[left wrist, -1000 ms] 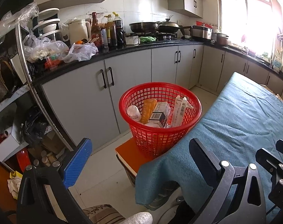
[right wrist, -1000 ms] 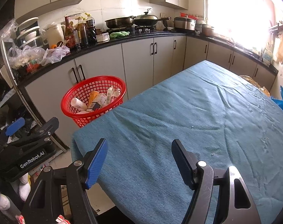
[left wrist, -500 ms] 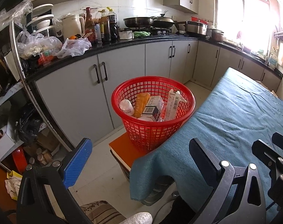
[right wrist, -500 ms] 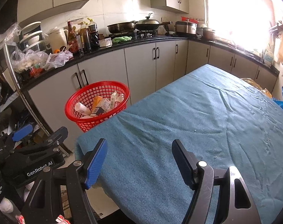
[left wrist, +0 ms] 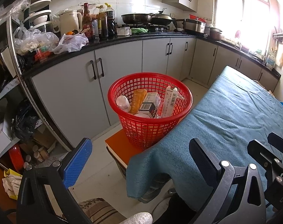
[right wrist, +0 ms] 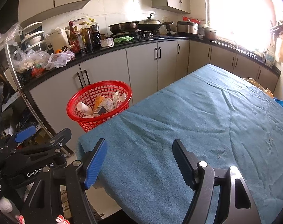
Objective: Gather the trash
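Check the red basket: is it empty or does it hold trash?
Holds trash. The red basket contains a white bottle, an orange carton, a box and a white tube, filling its lower part.

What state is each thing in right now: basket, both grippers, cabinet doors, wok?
Basket: upright on an orange book, holding trash.
Left gripper: open, empty.
Right gripper: open, empty, above the tablecloth.
Cabinet doors: closed.
Wok: lid on.
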`<action>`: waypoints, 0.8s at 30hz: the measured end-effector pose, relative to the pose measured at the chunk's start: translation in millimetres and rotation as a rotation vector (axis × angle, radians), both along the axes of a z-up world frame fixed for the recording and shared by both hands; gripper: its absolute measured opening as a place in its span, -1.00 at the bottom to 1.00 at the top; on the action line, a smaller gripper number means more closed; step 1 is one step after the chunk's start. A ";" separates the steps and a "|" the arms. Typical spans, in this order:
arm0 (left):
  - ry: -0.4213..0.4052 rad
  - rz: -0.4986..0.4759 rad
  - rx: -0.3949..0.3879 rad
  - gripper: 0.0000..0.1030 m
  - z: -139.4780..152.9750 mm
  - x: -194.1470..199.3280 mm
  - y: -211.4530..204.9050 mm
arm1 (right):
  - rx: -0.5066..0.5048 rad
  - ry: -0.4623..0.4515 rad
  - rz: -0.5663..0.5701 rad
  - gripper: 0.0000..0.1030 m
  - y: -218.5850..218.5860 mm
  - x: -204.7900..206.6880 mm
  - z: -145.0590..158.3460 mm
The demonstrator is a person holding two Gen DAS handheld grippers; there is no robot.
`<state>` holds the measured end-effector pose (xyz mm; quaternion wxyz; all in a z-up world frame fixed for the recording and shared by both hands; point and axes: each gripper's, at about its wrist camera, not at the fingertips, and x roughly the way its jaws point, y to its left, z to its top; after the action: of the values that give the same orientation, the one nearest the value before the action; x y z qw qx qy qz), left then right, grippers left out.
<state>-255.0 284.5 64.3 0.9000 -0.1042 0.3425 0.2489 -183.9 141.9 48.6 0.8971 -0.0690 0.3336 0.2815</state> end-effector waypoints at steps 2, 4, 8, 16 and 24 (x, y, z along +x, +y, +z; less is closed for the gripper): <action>0.000 -0.002 -0.004 0.99 -0.3 0.1 0.8 | 0.000 -0.002 0.002 0.51 0.2 -0.3 0.0; 0.001 -0.002 -0.009 0.99 -0.8 0.0 1.7 | 0.001 0.001 0.000 0.51 0.5 -0.1 -0.2; 0.003 -0.003 -0.015 0.99 -2.0 0.0 4.0 | 0.001 0.006 0.002 0.51 1.8 -0.4 -0.3; 0.007 -0.001 -0.024 0.99 -3.5 1.2 6.8 | -0.001 0.007 0.006 0.52 4.7 -0.2 -1.8; 0.008 -0.001 -0.027 0.99 -4.6 1.3 7.9 | -0.002 0.013 0.009 0.52 6.8 -0.2 -4.1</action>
<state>-253.7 292.3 59.8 0.8972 -0.1150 0.3495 0.2442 -184.1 148.8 44.5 0.8935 -0.0697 0.3394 0.2857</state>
